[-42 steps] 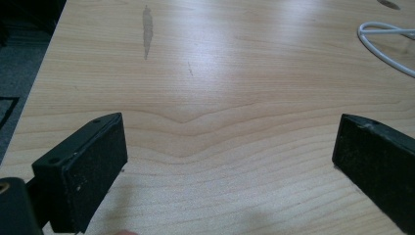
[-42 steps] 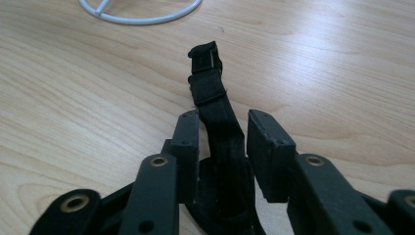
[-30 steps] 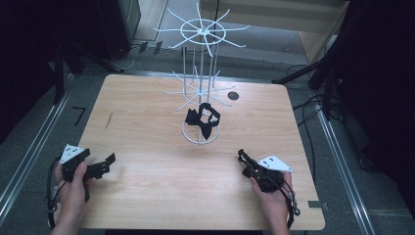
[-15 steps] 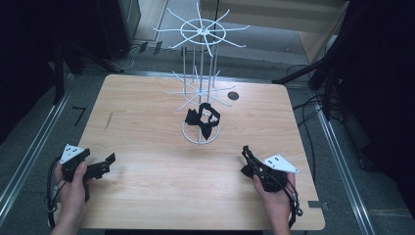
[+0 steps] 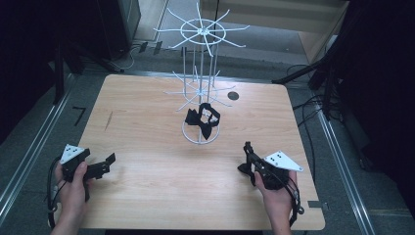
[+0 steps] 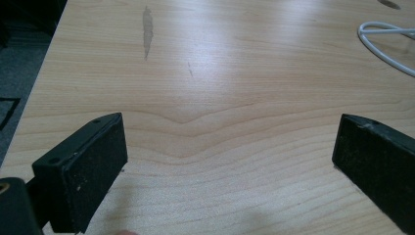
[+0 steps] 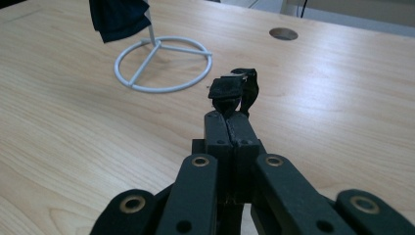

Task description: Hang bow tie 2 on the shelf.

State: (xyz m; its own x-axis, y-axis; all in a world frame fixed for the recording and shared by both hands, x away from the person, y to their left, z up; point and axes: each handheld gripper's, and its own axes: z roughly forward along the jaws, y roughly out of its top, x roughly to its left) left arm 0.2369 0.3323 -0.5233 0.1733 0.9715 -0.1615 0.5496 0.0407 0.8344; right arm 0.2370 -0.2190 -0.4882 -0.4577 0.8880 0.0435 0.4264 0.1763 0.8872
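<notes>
Wooden table (image 5: 147, 122) is filling the middle of the high view, with dark floor and cables lying around its edges and a round cable hole (image 5: 233, 95) sitting near its far side. Standing toward the far middle of the table is a white wire rack (image 5: 201, 85), rising on a thin pole from a ring base (image 7: 164, 62) and spreading spokes at two levels; a black strap-like item (image 5: 202, 119) is hanging on it just above the ring base. At the near right, the person's right hand (image 5: 275, 193) is holding the right gripper (image 5: 248, 155), which is pointing away toward the rack and staying well apart from it. In the right gripper view its jaws have just been closing and are now pressing together, pinching a small black piece (image 7: 234, 90) that is sticking out beyond the tips, above the table surface; what kind of piece it is cannot be told. At the near left, the left hand (image 5: 72, 188) is holding the left gripper (image 5: 108, 161) low over the table, pointing toward the centre. In the left gripper view its two black jaws are standing wide apart with bare wood between them, and part of the rack's white ring is showing at the upper right edge.
</notes>
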